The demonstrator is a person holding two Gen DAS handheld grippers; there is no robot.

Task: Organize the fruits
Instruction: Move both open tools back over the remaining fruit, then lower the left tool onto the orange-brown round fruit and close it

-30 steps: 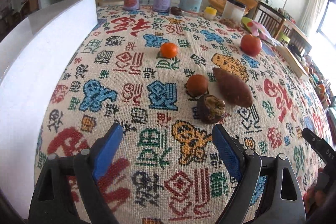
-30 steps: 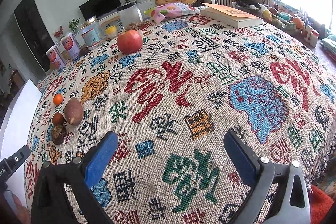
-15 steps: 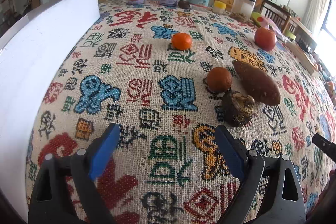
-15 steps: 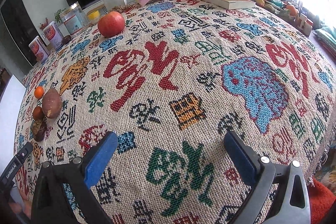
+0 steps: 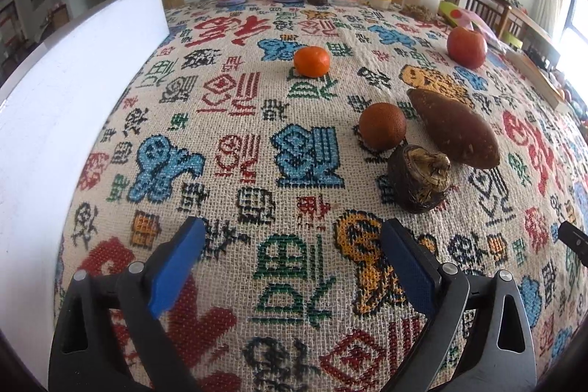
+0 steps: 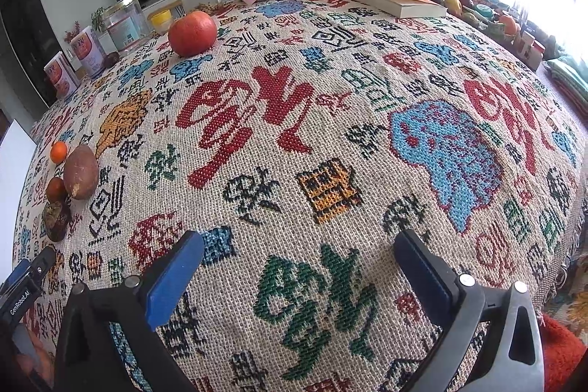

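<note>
The task seemed to be at its very beginning, because no fruit was yet gathered or held. The left gripper [image 5: 290, 258] hovered low over the worktop [image 5: 235, 149] with its blue pads spread wide and nothing between them, and the right gripper [image 6: 297, 269] was also wide apart and empty, far from the fruits. Four pieces lay close together ahead and to the right of the left gripper: a dark, rough mangosteen-like fruit [image 5: 419, 179] with a dry woody cap was the nearest, a round brown-orange fruit [image 5: 382, 125] with a dull pitted skin stood just behind it, and a long, spindle-shaped sweet potato [image 5: 454, 129] with matte reddish-brown skin lay just beside both. A small glossy mandarin [image 5: 311, 61] sat apart, farther back, and a red apple [image 5: 466, 46] with smooth skin was well apart at the far right. In the right wrist view the apple [image 6: 192, 33] was also far ahead. The worktop was covered by a coarse woven cloth with coloured characters, which probably gave good friction. A white flat board [image 5: 73, 90] stood at the left edge. I judged that all sorting was still left to do.
</note>
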